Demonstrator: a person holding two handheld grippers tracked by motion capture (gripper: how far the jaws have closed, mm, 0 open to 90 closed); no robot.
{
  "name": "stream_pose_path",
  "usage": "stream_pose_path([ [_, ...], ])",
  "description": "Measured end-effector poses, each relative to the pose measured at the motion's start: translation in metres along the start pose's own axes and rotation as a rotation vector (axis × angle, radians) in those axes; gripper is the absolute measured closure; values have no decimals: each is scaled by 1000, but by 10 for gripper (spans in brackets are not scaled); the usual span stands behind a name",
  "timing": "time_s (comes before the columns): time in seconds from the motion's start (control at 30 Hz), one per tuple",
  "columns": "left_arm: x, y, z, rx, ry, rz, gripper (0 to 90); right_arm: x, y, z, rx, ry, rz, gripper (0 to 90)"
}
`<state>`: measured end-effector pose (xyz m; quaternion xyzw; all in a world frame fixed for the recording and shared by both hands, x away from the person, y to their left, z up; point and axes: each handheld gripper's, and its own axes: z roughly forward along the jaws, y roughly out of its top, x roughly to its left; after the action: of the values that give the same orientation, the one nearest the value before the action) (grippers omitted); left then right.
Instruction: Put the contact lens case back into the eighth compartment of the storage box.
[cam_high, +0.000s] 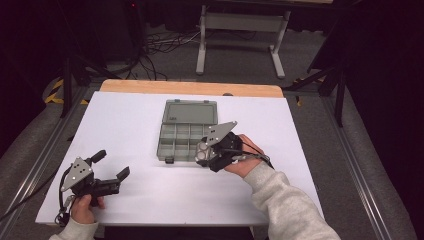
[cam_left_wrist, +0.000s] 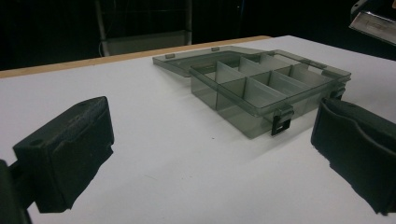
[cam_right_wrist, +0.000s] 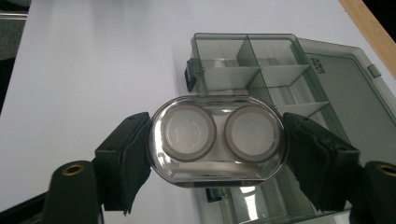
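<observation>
1. Translucent grey plastic compartment box (cam_high: 186, 136) sits near the middle of the white tabletop (cam_high: 150, 200), lid flipped fully open and lying flat on the far side, toward the light wooden table edge (cam_high: 190, 88).
2. Right gripper (cam_high: 204, 154) is clamped on a clear oval plastic case with two round white-rimmed wells (cam_right_wrist: 217, 140); the jaws press on its two short ends (seen straight on in the right gripper view).
3. The case is held over the near right corner of the box, above the compartments; touching the box or not, cannot tell.
4. Left gripper (cam_high: 111, 164) rests low at the near left of the table, jaws spread wide with nothing between them, well apart from the box.
5. Left gripper view: box (cam_left_wrist: 266, 88) lies ahead and to the right, two dark latches (cam_left_wrist: 281, 122) on its near wall, compartments look empty.
6. Open room: broad bare white surface left of the box and along the near edge between the two hands; narrower strip to the right of the box.
7. Table edges: wood strip at the far side, metal rails (cam_high: 350, 160) flank the table on both sides.
8. Writing: small embossed mark on the lid (cam_right_wrist: 319, 65) (too small to read).
</observation>
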<state>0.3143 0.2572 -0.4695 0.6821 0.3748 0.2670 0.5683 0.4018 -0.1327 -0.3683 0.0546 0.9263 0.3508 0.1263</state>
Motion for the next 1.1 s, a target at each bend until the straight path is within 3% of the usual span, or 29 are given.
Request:
stream_pose_path([
  [1.1, 0, 0, 0, 0, 0, -3, 1, -39, -2, 7, 87, -69, -3, 268],
])
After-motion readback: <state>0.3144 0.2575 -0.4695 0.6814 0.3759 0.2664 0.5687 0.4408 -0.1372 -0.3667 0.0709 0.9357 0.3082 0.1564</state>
